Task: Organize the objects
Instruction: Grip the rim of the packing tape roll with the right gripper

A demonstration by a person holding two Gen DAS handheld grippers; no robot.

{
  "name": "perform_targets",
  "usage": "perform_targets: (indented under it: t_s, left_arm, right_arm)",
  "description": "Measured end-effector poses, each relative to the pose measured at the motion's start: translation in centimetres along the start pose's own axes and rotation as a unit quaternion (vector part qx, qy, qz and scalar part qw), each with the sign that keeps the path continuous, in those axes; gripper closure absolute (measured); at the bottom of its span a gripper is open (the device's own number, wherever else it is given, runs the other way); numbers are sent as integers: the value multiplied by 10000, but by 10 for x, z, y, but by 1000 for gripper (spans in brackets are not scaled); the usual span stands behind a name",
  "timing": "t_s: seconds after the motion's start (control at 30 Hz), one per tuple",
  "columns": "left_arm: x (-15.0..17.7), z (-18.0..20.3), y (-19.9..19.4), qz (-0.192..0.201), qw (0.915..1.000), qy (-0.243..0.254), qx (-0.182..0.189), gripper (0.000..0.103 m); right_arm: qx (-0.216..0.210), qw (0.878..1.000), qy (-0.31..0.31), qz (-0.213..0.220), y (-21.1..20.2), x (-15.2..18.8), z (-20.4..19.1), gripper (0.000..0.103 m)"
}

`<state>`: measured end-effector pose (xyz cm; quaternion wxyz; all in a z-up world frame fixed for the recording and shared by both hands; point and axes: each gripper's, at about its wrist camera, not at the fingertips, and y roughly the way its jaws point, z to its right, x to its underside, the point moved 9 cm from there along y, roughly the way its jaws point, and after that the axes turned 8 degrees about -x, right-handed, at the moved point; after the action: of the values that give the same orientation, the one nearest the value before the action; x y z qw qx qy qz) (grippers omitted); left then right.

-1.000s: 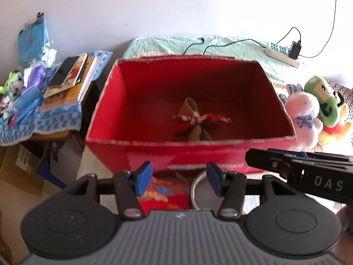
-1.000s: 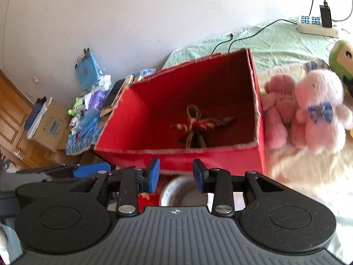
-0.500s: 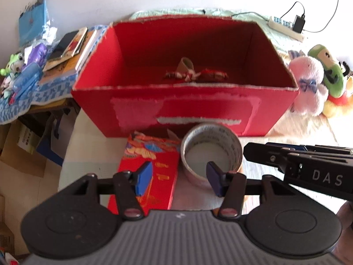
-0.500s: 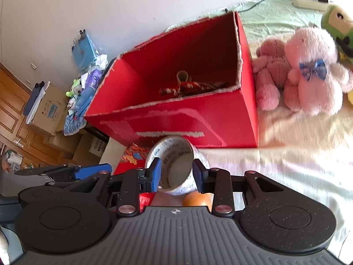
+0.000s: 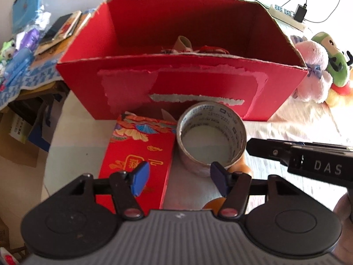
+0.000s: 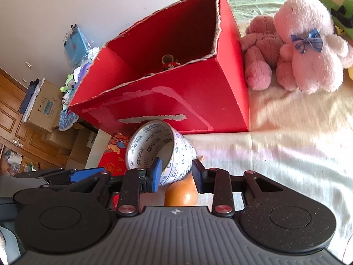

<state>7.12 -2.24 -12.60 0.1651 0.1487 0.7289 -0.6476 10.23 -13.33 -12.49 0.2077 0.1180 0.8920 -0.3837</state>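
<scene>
Both your grippers, left (image 5: 178, 177) and right (image 6: 176, 174), gape wide, empty, before the tape roll (image 6: 158, 152); it leans on an orange ball (image 6: 181, 193), so nudging could roll it away.

A pale pink plush toy (image 6: 308, 50) with a blue checked bow (image 6: 306, 42) sits on the cream bedsheet (image 6: 286, 145), leaning against a smaller, darker pink plush (image 6: 260, 50). Just beyond them lies a green plush (image 5: 335, 57). Farther back a white power strip (image 5: 286, 14) with a black adapter plugged in rests on the light green cover. Off to the other side, books (image 5: 64, 28) and small packets pile up on a blue checked cloth (image 5: 33, 77), with a blue pouch (image 6: 76, 44) against the white wall. Cardboard boxes (image 6: 44, 108) stand before wooden cabinet doors (image 6: 13, 119).
</scene>
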Motion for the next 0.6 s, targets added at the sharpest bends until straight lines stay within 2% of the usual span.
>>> perform_targets:
  t_s: [0.17,0.27,0.37,0.47,0.6]
  left_arm:
    - [-9,0,4,13,9996,49,275,41]
    - [-10,4,10,-142,9978,64,643,42]
    - [-13,7,12,-158,9964,122,819,45]
    - [-17,11,17,-249,9945,182,998,55]
    - [-18,12,21,-275,9942,262,1007,56]
  right_arm:
    - [-12,9998,178,-9,2,-6,3,75]
    - [-4,9998,190,39,2,-9,1,75]
    - [67,9997,217,-5,6,-10,2,75]
    - [105,9996,265,-25,10,-10,3,77]
    - [134,9991,386,-71,15,-11,6,81]
